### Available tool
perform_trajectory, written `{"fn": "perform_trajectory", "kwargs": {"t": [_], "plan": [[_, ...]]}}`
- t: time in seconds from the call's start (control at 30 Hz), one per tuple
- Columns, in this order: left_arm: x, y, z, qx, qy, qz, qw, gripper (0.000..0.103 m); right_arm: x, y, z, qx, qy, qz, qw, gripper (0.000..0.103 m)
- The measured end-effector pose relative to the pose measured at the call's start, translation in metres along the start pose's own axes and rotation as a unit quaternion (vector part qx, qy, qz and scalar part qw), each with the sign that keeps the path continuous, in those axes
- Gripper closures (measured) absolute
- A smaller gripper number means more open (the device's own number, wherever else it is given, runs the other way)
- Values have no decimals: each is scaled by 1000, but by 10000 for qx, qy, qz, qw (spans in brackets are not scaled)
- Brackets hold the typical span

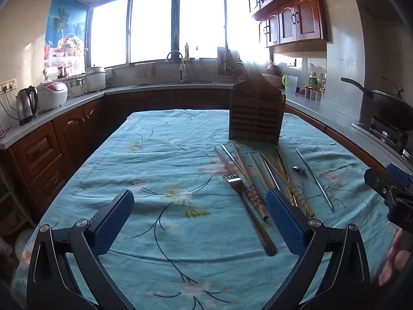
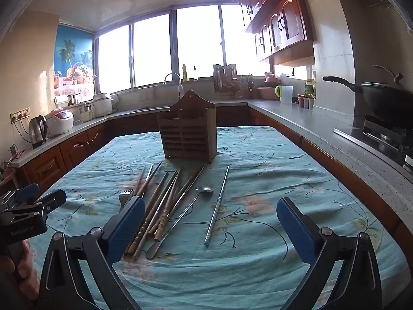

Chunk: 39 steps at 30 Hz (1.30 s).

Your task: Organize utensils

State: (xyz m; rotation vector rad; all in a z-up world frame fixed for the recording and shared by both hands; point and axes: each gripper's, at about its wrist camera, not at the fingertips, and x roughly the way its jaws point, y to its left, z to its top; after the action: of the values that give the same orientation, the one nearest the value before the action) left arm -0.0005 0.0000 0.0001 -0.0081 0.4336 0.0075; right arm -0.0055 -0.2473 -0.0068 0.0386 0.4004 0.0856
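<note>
A brown wooden utensil holder (image 1: 256,115) (image 2: 188,133) stands upright on the blue floral tablecloth (image 1: 165,170) (image 2: 258,160). In front of it lie several wooden chopsticks (image 1: 247,178) (image 2: 165,204), a fork (image 1: 241,193) (image 2: 125,195), a metal spoon (image 1: 300,171) (image 2: 180,215) and a single metal chopstick (image 1: 315,179) (image 2: 218,208). My left gripper (image 1: 200,222) is open above the cloth, left of the pile, its right finger over the chopstick ends. My right gripper (image 2: 210,231) is open too, low over the near ends of the spoon and metal chopstick. Neither holds anything.
Kitchen counters ring the table: a kettle (image 1: 25,104) and rice cooker (image 1: 53,95) on the left, a sink with faucet (image 1: 178,64) under the window, a black wok (image 2: 387,100) on the stove at right. A person's hand (image 1: 395,255) grips each tool.
</note>
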Motion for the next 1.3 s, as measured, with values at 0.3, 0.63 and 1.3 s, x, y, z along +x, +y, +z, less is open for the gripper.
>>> {"fn": "perform_trajectory", "kwargs": {"t": [0.3,0.63,1.3], "plan": [[-4,3,-2,19,-157,154,9998,0,0,2,1,-14,23,-122,9999,0],[-9,-5,2,23,-97,30,9999,0,-2,-1,2,38,-45,-116,9999,0],[-9,-4,2,29,-142,7,9999,0,-4,4,4,29,-82,-47,10000,0]]}}
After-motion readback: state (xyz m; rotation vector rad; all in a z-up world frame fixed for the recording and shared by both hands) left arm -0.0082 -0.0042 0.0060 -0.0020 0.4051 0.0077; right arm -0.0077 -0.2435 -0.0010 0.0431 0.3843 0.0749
